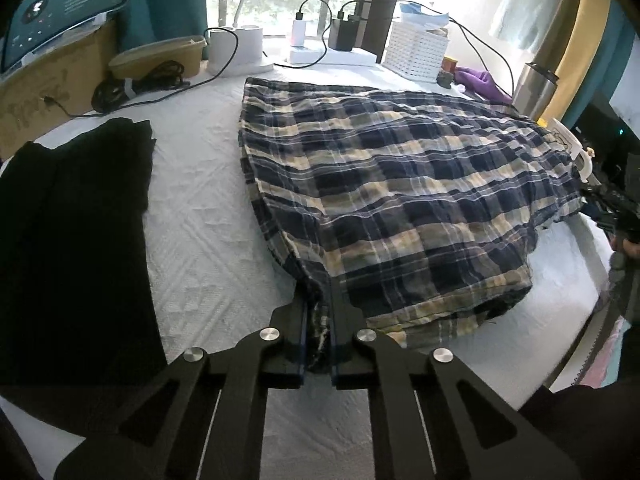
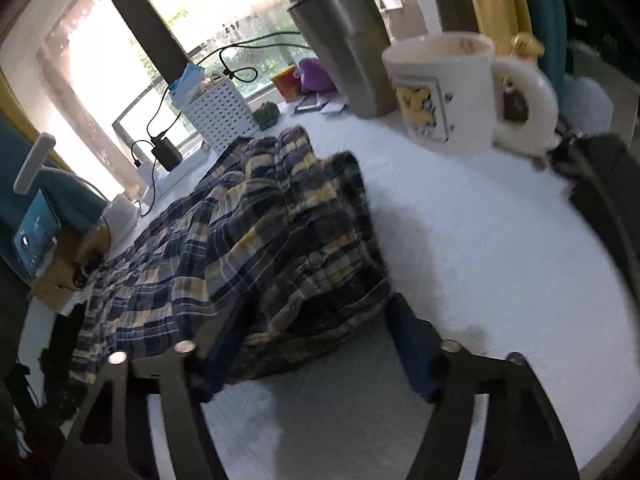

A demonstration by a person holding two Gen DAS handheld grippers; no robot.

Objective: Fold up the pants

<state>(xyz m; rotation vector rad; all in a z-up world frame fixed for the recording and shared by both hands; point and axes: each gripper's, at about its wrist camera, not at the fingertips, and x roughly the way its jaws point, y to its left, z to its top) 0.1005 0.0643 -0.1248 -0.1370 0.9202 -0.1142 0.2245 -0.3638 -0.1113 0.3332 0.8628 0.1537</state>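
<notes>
Left wrist view: the left gripper (image 1: 318, 312), black with blue-lined pads, is pressed together on the near corner of the navy, cream and tan plaid pants (image 1: 400, 184). A fold of the checked cloth is pinched between the two fingers. The pants lie spread and wrinkled on the white quilted table cover (image 1: 200, 200), reaching from the gripper toward the window. To the left, apart from the pants, lies a folded black garment (image 1: 72, 208). Along the far edge stand a white perforated basket (image 1: 416, 54), a black power bank with cable (image 1: 342, 34) and a tan lidded bowl (image 1: 160, 56); a brushed steel tumbler (image 1: 534, 84) stands at the right.

Right wrist view (somewhat blurred): the right gripper (image 2: 316, 322) has its jaws spread apart, straddling a rumpled edge of the plaid pants (image 2: 240, 240). The left finger lies against the cloth; the right finger rests on the bare table cover (image 2: 480, 240), just beside the cloth edge, so no pinch is made. Beyond stand the steel tumbler (image 2: 344, 48) and a white ceramic mug with a yellow printed picture (image 2: 444, 92).
</notes>
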